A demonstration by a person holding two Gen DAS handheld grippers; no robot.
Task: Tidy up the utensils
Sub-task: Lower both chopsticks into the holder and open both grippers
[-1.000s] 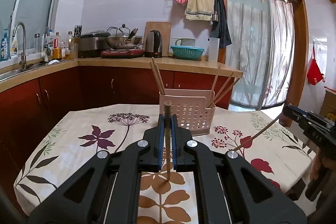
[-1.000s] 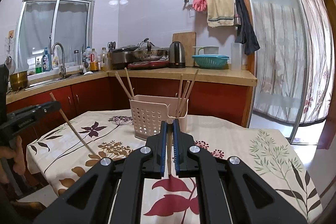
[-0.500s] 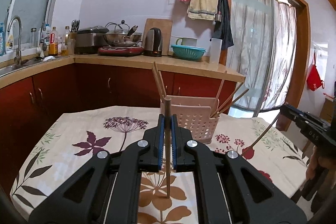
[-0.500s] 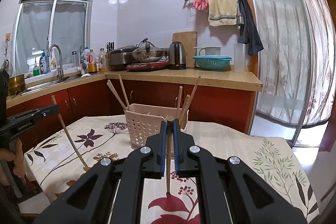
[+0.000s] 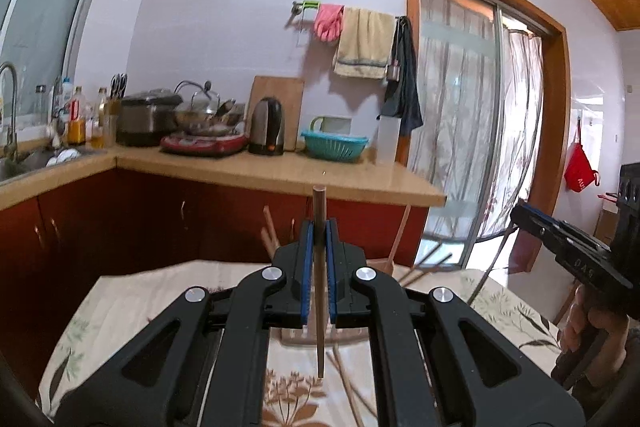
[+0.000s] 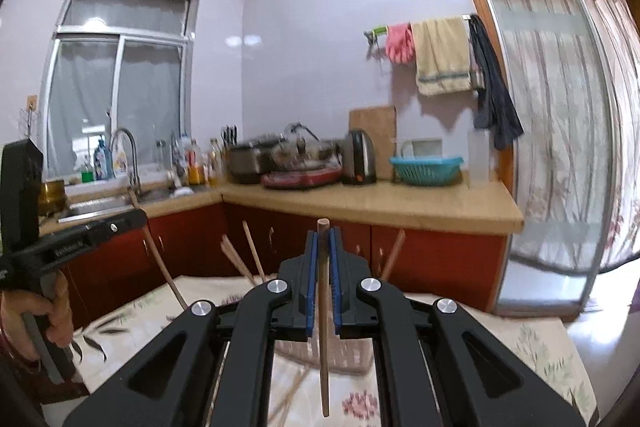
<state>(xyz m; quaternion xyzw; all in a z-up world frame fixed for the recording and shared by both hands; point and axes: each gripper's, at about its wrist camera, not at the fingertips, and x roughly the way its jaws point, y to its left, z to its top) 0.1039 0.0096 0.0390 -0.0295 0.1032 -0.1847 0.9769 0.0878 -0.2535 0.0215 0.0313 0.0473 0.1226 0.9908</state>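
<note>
My left gripper (image 5: 319, 235) is shut on a wooden chopstick (image 5: 319, 307) that stands upright between its blue pads, above the table. My right gripper (image 6: 323, 247) is shut on a second upright chopstick (image 6: 324, 339). The pale slotted utensil basket (image 5: 291, 335) sits just beyond both grippers and is mostly hidden by the jaws; its lower wall (image 6: 358, 351) shows in the right wrist view. Several chopsticks (image 6: 253, 251) lean out of it. Each view shows the other gripper off to the side: the right gripper (image 5: 524, 219) and the left gripper (image 6: 134, 218).
The table wears a floral cloth (image 5: 120, 301). Loose chopsticks (image 5: 349, 385) lie on it in front of the basket. Behind runs a wooden counter (image 6: 400, 203) with a kettle (image 6: 360, 159), a teal colander (image 6: 427, 169) and a sink (image 6: 104, 205). A curtained sliding door (image 6: 560, 147) is at the right.
Both grippers have risen and come closer to the basket, which now sits low behind the jaws. Each still clamps its chopstick.
</note>
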